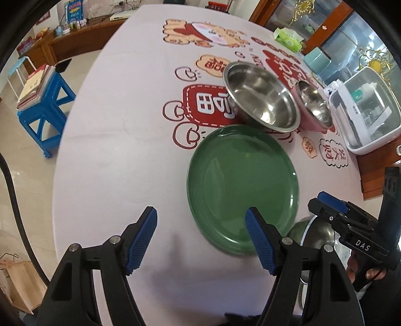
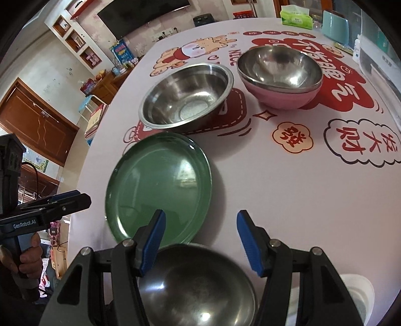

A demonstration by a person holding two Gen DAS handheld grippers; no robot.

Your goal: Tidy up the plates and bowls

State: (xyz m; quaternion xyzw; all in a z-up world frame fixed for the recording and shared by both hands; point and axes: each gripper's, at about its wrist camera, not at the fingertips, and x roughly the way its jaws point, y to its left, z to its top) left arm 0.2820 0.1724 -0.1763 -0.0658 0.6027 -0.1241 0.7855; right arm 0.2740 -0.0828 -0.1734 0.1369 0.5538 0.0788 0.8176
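A green plate lies flat on the printed tablecloth. Behind it stand a steel bowl and a pink bowl with a steel lining. Another steel bowl sits nearest, at the plate's near rim. My left gripper hovers open over the plate's near left rim, touching nothing. My right gripper hangs open above the near steel bowl, its left finger in front of the plate's near rim. Nothing is held.
A white box with a clear lid stands at the table's right edge, with a teal box and a green tissue pack behind. A blue stool with books stands beyond the table's left edge. A white dish shows at bottom right.
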